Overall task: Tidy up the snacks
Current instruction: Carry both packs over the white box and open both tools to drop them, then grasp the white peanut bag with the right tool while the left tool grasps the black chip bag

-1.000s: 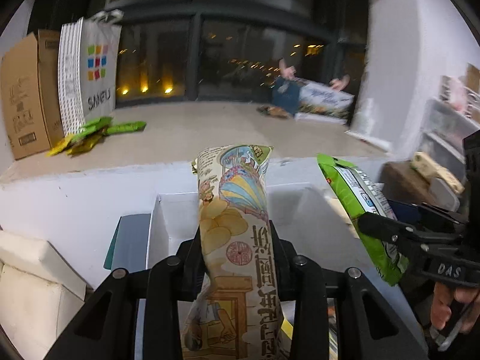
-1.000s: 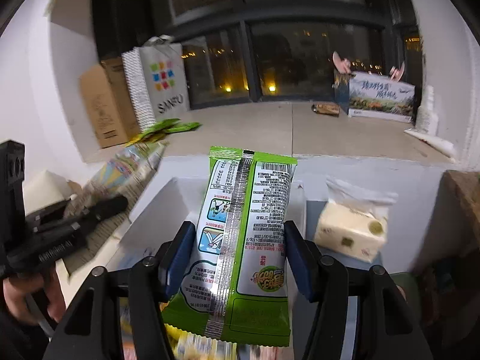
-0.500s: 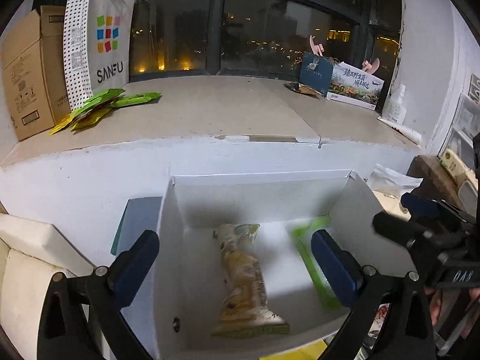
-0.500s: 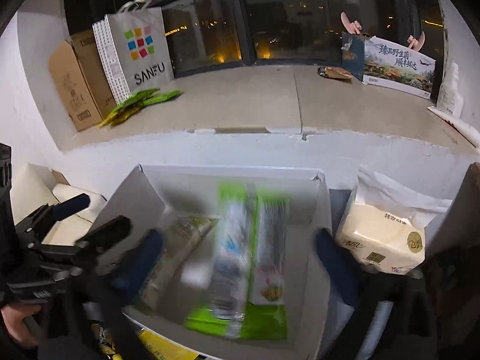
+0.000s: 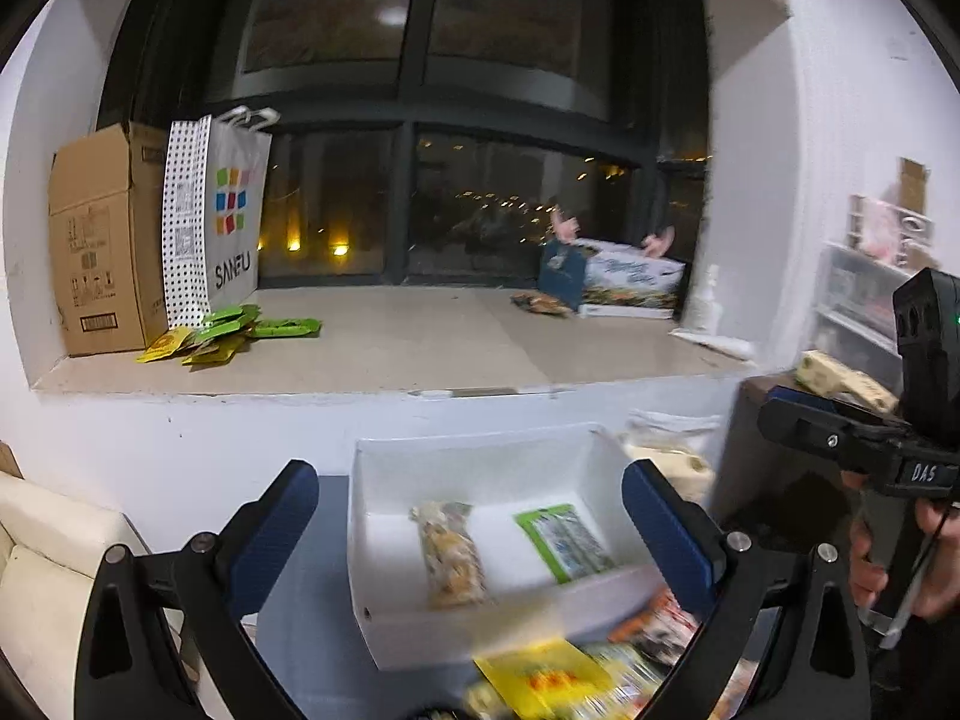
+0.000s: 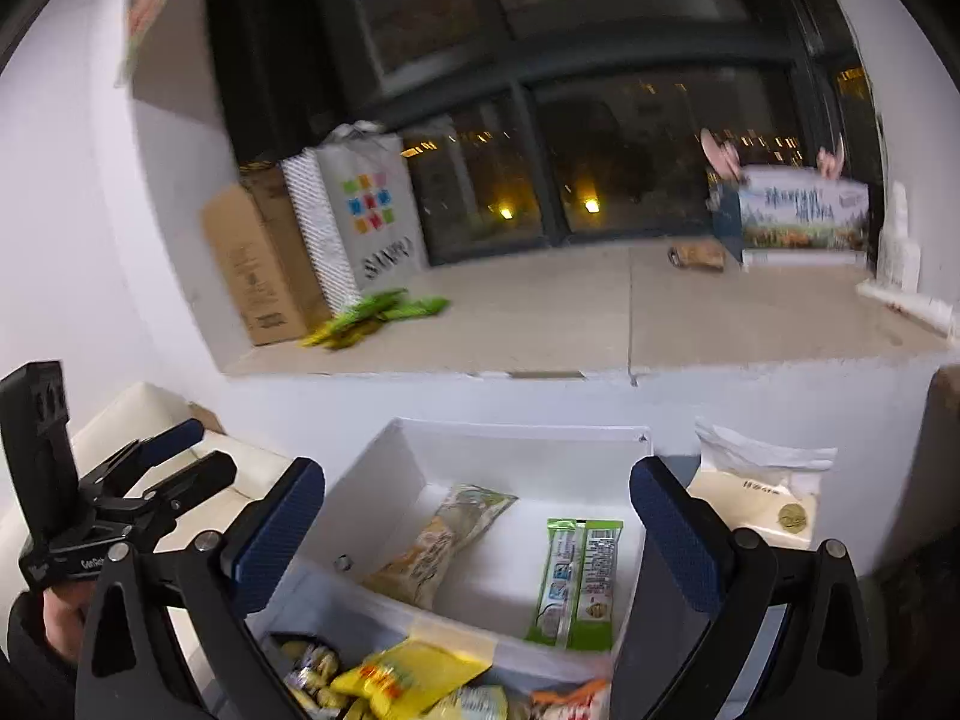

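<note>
A white open box (image 5: 474, 462) stands below the window ledge. Inside it lie a beige chip packet (image 5: 451, 552) on the left and a green snack packet (image 5: 564, 540) on the right; both show in the right wrist view too, the chip packet (image 6: 441, 534) and the green packet (image 6: 579, 579). My left gripper (image 5: 468, 516) is open and empty above the box's near side. My right gripper (image 6: 477, 528) is open and empty, also above the box. A pile of loose snacks (image 5: 576, 678) with a yellow packet (image 6: 408, 675) lies in front of the box.
On the ledge stand a cardboard carton (image 5: 99, 240), a SANFU bag (image 5: 225, 210), several green packets (image 5: 234, 330) and a printed box (image 5: 624, 282). A tissue pack (image 6: 759, 498) sits right of the white box. A cream cushion (image 5: 42, 576) lies at the left.
A second ago each gripper held a packet; both opened and dropped them into the white box. Since then both grippers have pulled back and tilted up, bringing the loose snack pile into view.
</note>
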Demonstrator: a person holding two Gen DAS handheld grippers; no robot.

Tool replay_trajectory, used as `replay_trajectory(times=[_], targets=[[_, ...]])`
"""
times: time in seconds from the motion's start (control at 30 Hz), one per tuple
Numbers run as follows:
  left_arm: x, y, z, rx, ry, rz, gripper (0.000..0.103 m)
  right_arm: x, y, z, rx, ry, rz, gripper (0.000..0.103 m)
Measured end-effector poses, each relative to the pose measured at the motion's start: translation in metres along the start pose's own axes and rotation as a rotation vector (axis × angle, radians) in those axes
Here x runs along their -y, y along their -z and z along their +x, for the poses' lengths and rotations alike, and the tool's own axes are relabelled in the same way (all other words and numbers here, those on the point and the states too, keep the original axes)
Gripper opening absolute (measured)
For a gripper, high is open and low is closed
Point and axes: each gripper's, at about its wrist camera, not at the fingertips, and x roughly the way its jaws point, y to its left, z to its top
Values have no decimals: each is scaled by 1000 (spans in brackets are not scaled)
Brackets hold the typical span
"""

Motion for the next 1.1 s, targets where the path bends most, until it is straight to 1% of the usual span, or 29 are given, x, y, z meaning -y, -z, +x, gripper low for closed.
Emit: replay_trajectory(times=[0.1, 0.13, 0.2, 0.23, 0.3, 0.33, 0.37, 0.43, 0.5, 0.57, 0.6, 0.63, 0.7, 0.8, 0.9, 0.97, 1.1], targets=[[10, 15, -38, 8, 19, 7, 103, -20, 17, -45, 51, 4, -76, 103], [12, 24, -52, 7, 39, 0, 103, -24, 21, -56, 62, 5, -94, 103], [13, 38, -73, -6, 55, -9, 103, -38, 42, -90, 99, 2, -137, 103], [14, 50, -87, -11, 58, -20, 103, -41, 48, -99, 104, -2, -148, 103], [16, 68, -107, -16, 63, -29, 103, -47, 72, -129, 120, 4, -169, 103], [16, 76, -114, -15, 65, -41, 103, -47, 80, -137, 122, 9, -170, 103], [16, 85, -121, -19, 68, -55, 103, -47, 96, -149, 122, 27, -173, 103], [17, 105, -132, -40, 68, -75, 103, -44, 117, -162, 115, 54, -166, 103], [16, 119, -137, -59, 68, -107, 103, -41, 145, -174, 94, 86, -170, 103], [15, 130, -141, -71, 92, -127, 103, -37, 169, -181, 65, 121, -161, 103], [15, 133, -141, -73, 87, -125, 103, -35, 179, -181, 48, 128, -159, 103], [14, 132, -139, -77, 78, -129, 103, -32, 184, -182, 34, 126, -154, 103], [12, 132, -137, -82, 69, -157, 103, -29, 197, -174, -36, 112, -150, 103], [13, 129, -136, -76, 109, -181, 103, -27, 205, -164, -65, 141, -162, 103], [19, 130, -137, -78, 100, -144, 103, -28, 205, -154, -94, 160, -164, 103], [21, 130, -137, -79, 109, -139, 103, -31, 207, -150, -108, 170, -180, 103], [23, 131, -134, -88, 126, -136, 103, -34, 211, -145, -126, 154, -191, 103]])
